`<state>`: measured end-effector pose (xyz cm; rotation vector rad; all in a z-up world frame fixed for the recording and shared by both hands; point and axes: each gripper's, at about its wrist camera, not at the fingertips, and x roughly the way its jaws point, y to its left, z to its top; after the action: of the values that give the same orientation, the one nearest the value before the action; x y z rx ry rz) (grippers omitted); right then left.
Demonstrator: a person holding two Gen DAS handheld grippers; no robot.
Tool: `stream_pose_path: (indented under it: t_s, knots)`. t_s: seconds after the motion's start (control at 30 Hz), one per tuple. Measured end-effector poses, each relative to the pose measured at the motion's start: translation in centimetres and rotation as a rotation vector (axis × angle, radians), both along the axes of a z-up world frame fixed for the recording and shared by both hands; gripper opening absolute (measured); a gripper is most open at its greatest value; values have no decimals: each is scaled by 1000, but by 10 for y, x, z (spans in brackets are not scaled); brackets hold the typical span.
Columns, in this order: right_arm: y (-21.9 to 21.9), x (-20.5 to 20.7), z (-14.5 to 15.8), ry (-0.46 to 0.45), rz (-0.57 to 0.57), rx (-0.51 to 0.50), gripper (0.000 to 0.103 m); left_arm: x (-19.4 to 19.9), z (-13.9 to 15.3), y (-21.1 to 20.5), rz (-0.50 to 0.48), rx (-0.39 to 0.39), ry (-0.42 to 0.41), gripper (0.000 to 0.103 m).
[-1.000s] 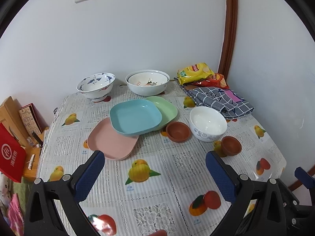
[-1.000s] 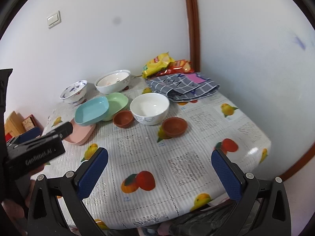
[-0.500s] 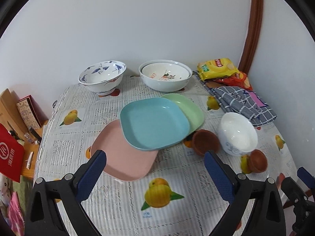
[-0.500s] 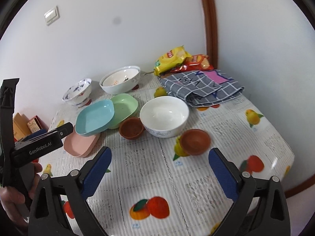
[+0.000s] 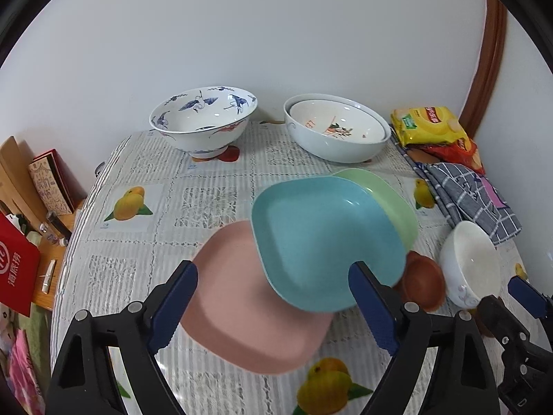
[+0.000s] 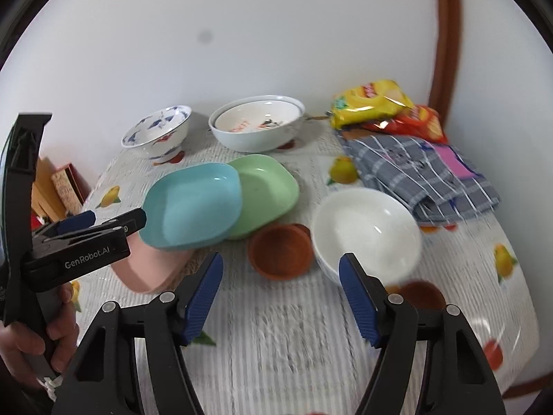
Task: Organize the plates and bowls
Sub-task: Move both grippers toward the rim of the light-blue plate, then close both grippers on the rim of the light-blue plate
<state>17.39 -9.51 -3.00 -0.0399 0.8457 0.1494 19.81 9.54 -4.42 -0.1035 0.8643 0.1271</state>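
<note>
A blue plate (image 5: 325, 238) lies overlapping a pink plate (image 5: 238, 307) and a green plate (image 5: 387, 193) mid-table. My left gripper (image 5: 273, 307) is open and empty, just above the pink plate's near part. A small brown bowl (image 6: 280, 250) sits beside a white bowl (image 6: 366, 228); a second brown bowl (image 6: 421, 294) lies to its right. My right gripper (image 6: 280, 294) is open and empty, just short of the first brown bowl. A blue-patterned bowl (image 5: 204, 117) and a large white bowl (image 5: 335, 131) stand at the back.
Snack bags (image 5: 428, 124) and a checked cloth (image 5: 466, 193) lie at the back right. Boxes and a red bag (image 5: 17, 269) stand off the table's left edge. The fruit-print tablecloth (image 5: 138, 242) covers the table against a white wall.
Both grippers have moved forward and down toward the dishes. The left one now hovers over the pink plate; the right one has closed in on the brown and white bowls.
</note>
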Motion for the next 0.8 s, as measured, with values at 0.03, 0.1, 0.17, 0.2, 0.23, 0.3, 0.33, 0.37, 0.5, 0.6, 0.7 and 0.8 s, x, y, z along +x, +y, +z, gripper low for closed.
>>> stream_pose_path:
  t_s: [0.03,0.1,0.17,0.2,0.23,0.3,0.33,0.37,0.5,0.6,0.7,0.8]
  knots:
    - [3,6,-2,-2,7,-3,65,4,-2,1,4,3,1,86]
    - [9,16,-7,1,19,2,63,14,-5,4,6,12,9,81]
    - [14,28,-13,12,28,11,62,22,-8,5,9,18,18,78]
    - [16,33,-16,17,32,15,60,26,-9,5,8,21,21,77]
    - [18,37,-19,22,37,18,60,29,-11,6,6,22,22,77]
    - [23,46,-24,29,45,19,60,38,-15,6,1,25,32,75]
    - [25,50,-27,33,50,22,60,43,-17,7,-3,26,39,74]
    - [27,54,-30,38,53,25,60,47,-20,7,-4,27,47,74]
    - [30,72,-42,65,54,43,60,62,-30,8,-8,21,70,70]
    - [33,81,-50,79,61,46,60,71,-34,6,-5,26,74,68]
    - [35,87,-55,93,63,60,60,80,-38,5,-9,22,85,60]
    - [40,92,-59,100,75,63,59,86,-41,3,-20,17,95,51]
